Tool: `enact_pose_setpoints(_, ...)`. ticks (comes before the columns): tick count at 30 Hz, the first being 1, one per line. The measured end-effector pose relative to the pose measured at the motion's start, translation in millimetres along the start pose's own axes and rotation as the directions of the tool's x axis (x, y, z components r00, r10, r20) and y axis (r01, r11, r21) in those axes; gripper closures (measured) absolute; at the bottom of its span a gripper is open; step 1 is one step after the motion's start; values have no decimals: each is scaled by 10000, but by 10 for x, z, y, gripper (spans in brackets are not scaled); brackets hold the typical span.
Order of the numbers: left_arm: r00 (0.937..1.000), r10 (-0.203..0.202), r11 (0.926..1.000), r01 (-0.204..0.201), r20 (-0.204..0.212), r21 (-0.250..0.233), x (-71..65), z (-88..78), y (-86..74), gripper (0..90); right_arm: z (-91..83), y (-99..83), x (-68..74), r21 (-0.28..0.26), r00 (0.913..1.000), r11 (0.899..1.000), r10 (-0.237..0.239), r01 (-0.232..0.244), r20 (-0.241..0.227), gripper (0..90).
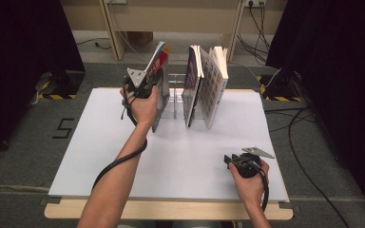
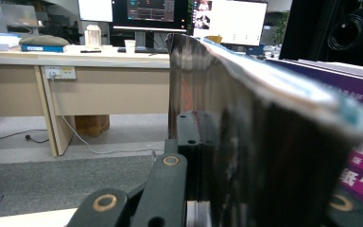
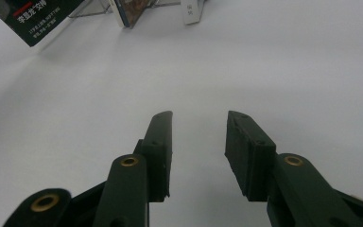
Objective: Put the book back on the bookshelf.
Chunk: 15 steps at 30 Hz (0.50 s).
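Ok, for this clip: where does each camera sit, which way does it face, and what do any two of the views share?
High view: above the person's side, looking forward and down on the white table; both forearms, left gripper and right gripper show.
Left gripper view: rides the left gripper, facing desks beyond; its jaws clamp a book.
Right gripper view: rides the right gripper, low over the table toward the book stand; jaws apart.
Shared: the held book appears in the high and left gripper views.
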<state>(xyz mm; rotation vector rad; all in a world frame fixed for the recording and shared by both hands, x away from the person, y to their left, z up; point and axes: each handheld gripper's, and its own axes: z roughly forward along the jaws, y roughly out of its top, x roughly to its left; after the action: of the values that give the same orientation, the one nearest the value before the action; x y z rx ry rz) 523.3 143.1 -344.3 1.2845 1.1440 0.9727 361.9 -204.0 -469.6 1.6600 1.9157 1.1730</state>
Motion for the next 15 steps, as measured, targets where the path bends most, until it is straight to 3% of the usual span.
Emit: enact_pose_setpoints(15, 9988, 23, 9996, -36, -481, -269, 26, -42, -91, 862, 7, -7, 4, 40, 9999, 9999, -125, 125, -7, 626)
